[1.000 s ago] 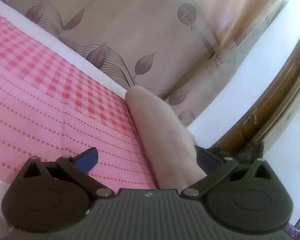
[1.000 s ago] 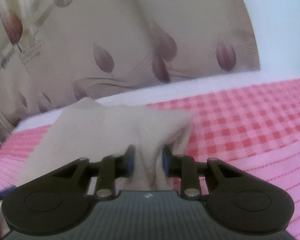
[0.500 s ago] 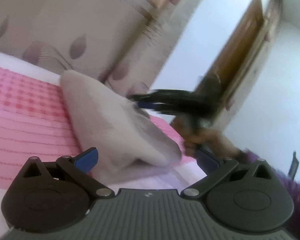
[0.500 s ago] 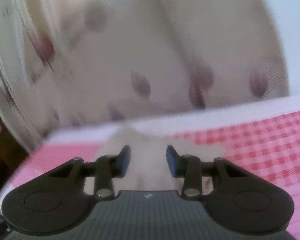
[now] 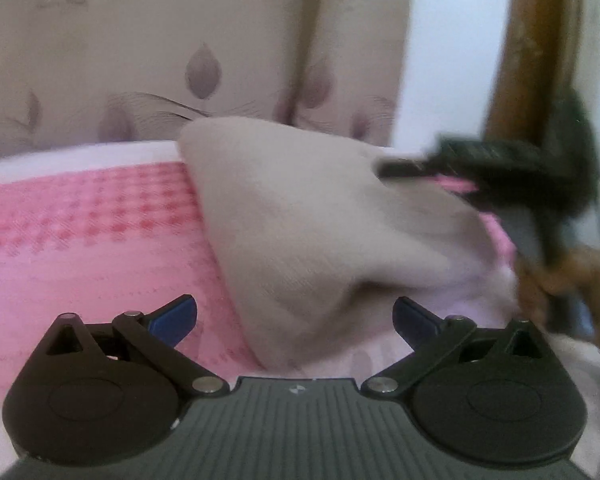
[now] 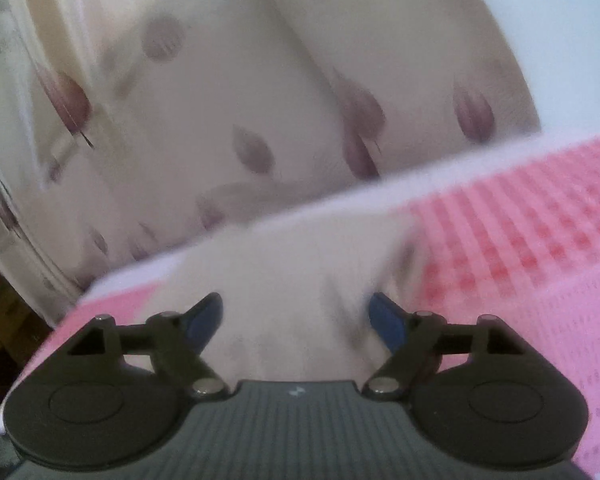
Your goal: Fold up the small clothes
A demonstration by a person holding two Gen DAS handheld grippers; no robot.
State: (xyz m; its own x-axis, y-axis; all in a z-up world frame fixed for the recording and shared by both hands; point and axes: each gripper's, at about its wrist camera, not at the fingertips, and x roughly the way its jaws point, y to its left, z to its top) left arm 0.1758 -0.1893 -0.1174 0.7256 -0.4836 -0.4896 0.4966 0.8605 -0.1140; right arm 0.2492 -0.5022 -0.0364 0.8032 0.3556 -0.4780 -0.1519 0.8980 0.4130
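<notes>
A small beige garment (image 5: 320, 220) lies in a folded, humped heap on the pink checked bed sheet (image 5: 80, 220). My left gripper (image 5: 294, 316) is open just short of its near edge, and its blue pads touch nothing. In the left wrist view my right gripper (image 5: 404, 168) is a dark blur at the garment's far right side, with a person's hand (image 5: 560, 276) behind it. In the right wrist view the right gripper (image 6: 296, 320) has its jaws opening. The garment (image 6: 292, 272) lies between the blue pads, and neither pad presses on it.
A cream curtain with purple leaf prints (image 5: 204, 72) hangs behind the bed. A brown wooden door frame (image 5: 512, 60) stands at the right. The bed's white border (image 6: 440, 176) runs along the far side, and its corner drops to a dark floor (image 6: 4, 320) at the left.
The right gripper, which was pinching the garment, has spread its jaws and let go. The garment has sunk onto the sheet. The left gripper has rolled level and swung round to face the heap.
</notes>
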